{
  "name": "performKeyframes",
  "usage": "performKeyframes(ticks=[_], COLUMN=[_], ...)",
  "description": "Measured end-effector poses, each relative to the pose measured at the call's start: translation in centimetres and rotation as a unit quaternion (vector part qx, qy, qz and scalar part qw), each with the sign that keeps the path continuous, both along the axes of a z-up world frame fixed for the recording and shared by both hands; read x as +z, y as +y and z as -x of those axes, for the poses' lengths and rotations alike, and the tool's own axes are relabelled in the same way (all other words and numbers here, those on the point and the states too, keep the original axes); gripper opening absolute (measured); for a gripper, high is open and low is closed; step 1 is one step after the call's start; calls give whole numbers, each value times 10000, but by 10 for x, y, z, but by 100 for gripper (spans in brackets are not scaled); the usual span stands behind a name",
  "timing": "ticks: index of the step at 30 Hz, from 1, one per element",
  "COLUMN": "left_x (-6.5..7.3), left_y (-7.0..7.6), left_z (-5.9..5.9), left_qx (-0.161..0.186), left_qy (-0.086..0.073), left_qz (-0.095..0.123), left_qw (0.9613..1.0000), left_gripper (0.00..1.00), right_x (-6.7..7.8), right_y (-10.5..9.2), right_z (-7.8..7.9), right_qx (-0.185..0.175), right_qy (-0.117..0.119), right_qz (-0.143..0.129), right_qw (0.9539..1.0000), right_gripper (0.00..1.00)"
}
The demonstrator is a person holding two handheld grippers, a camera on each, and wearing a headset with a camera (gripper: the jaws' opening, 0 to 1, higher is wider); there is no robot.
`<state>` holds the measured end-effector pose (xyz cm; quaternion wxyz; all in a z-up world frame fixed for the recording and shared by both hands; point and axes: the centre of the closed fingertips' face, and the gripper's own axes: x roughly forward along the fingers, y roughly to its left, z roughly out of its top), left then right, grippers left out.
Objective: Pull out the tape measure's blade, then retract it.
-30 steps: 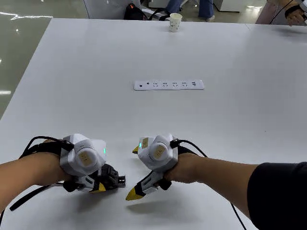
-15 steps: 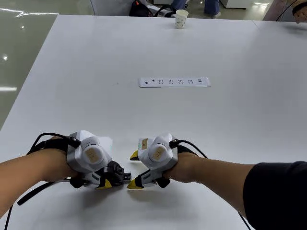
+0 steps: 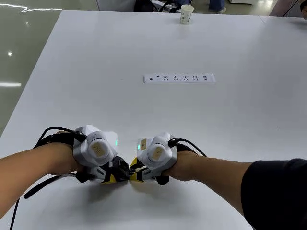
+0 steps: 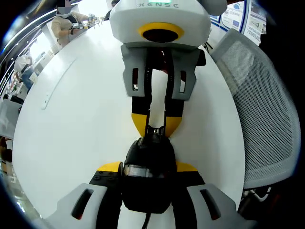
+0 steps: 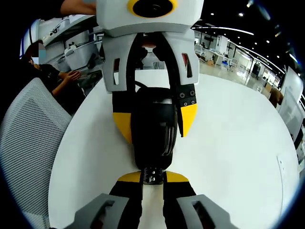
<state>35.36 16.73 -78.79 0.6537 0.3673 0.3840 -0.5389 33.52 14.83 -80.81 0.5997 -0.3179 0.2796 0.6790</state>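
White rounded housings on left tool [image 3: 119,173] and right tool [image 3: 135,175]; yellow-tipped black jaws; black cables [image 3: 48,132]; dark sleeve [image 3: 274,191], right arm.

Plastic on a matt white table [image 3: 144,43]
The tape measure [image 5: 152,126] case seems smooth, faintly glossy black plastic (ribbed on one edge); the office chair [image 4: 267,109] back is grey mesh.
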Motion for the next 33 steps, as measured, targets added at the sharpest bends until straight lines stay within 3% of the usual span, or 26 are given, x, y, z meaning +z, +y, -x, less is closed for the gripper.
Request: performKeyframes(ticks=[1,5,7,33], left_x=[0,0,0,1], left_y=[0,0,0,1], left_z=[0,0,0,0], left_qx=[3,17,33,64], left_qy=[-3,-1,5,-36], left_qz=[2,10,12,-8], left_qw=[10000,10000,10000,10000], left_gripper=[35,35,35,35], right_x=[0,0,0,0], right_y=[0,0,0,-8], right_z=[-1,0,0,-3], right_qx=[-81,-97,-7,13], right_qy=[88,79,-33,-8], right_qz=[-4,23,10,122], right_qw=[9999,9999,10000,9999], right_gripper=[12,12,12,10])
